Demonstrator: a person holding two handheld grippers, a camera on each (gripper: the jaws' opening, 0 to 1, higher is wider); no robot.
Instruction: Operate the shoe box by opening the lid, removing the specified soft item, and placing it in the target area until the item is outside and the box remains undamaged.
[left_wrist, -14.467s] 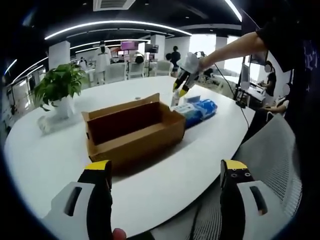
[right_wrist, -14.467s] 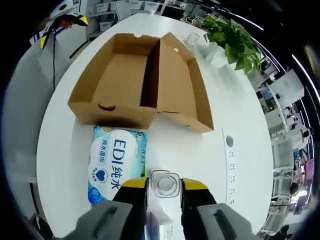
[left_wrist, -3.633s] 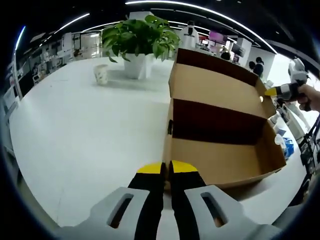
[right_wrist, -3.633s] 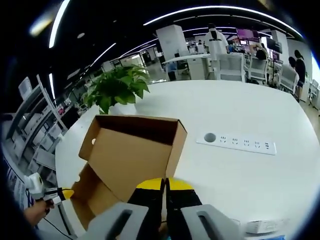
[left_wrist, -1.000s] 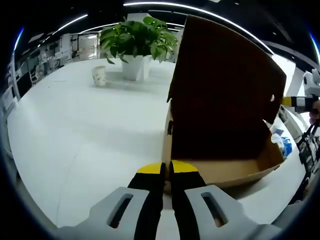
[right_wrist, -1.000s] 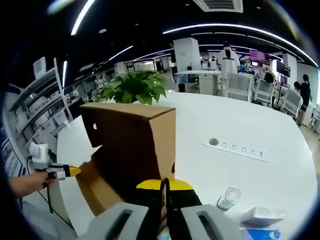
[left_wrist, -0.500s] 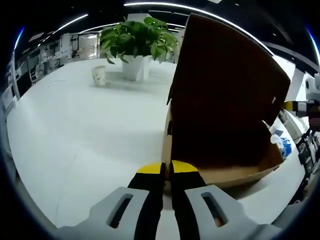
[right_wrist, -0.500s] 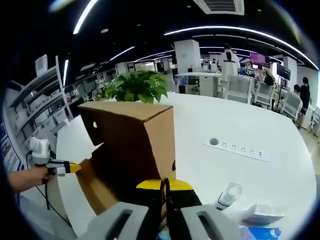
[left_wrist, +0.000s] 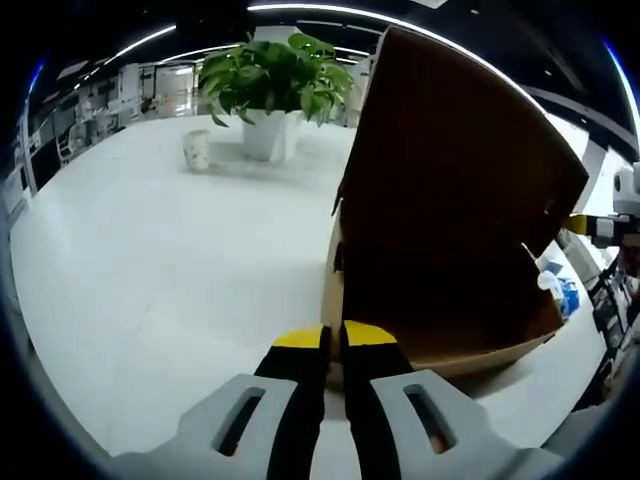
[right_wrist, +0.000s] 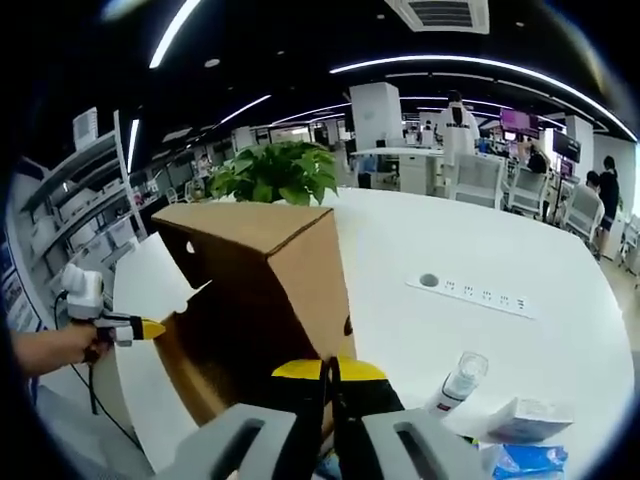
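Moved: lid (left_wrist: 450, 170) swung farther down over the shoe box (right_wrist: 255, 310) since 1 second ago.
Claws: my left claw (left_wrist: 332, 340) and right claw (right_wrist: 328, 372) both pressed together, each pinching a box wall.
Meaning: item already out; I judge the box is closing, undamaged.

One cardboard box (left_wrist: 440, 240), one potted plant (left_wrist: 275, 85), one paper cup (left_wrist: 197, 150), one clear bottle (right_wrist: 460, 381), one blue pack (right_wrist: 525, 461), one white pack (right_wrist: 520, 420), two tools.

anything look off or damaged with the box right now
No damage shows. The shoe box sits on the white table with its lid tilted partway over the tray, neither flat open nor shut. Each gripper, left and right, is pinched on a box edge. No tear or crush is visible.
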